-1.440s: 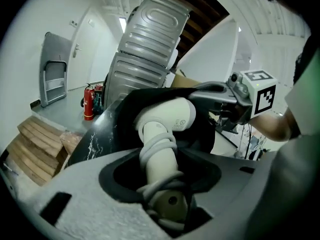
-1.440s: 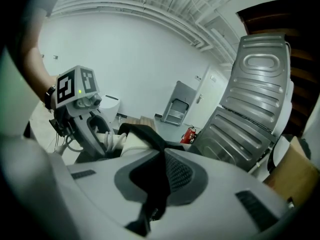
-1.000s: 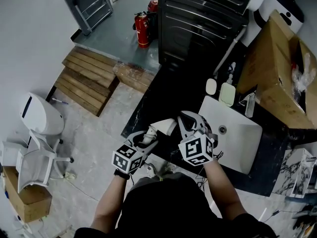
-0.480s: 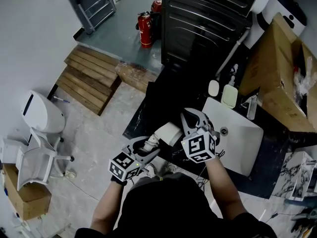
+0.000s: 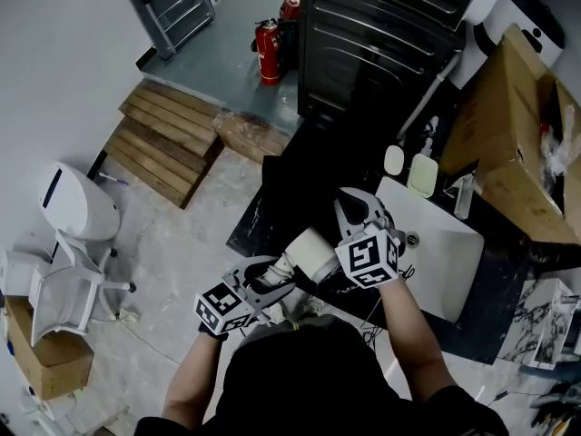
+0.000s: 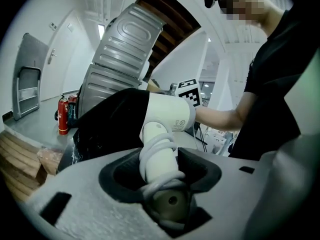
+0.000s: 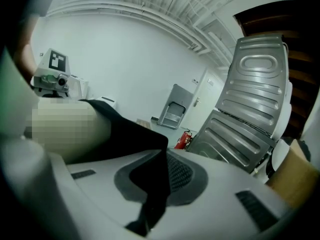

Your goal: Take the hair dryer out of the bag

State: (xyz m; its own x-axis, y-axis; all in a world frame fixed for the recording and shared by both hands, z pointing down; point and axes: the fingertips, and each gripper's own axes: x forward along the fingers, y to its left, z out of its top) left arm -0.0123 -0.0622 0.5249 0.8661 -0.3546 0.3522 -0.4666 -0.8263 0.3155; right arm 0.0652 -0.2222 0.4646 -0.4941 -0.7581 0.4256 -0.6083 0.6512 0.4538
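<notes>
The white hair dryer (image 5: 310,253) sticks out of the mouth of the black bag (image 5: 295,184) on the dark counter. My left gripper (image 5: 270,277) is shut on its handle, which has the white cord wound round it. In the left gripper view the handle (image 6: 159,154) sits between the jaws, and the dryer's head (image 6: 170,115) is clear of the bag (image 6: 107,126). My right gripper (image 5: 352,209) is shut on the bag's edge. In the right gripper view a fold of black fabric (image 7: 137,144) is pinched between the jaws.
A white sink basin (image 5: 447,248) lies right of the bag, with a cardboard box (image 5: 508,143) beyond it. A dark ribbed metal unit (image 5: 381,34) stands behind. On the floor are a fire extinguisher (image 5: 270,51), wooden pallets (image 5: 168,139) and a white chair (image 5: 64,275).
My left gripper has drawn back towards the person and down-left in the head view, bringing the hair dryer further out of the bag. The right gripper has held still on the bag.
</notes>
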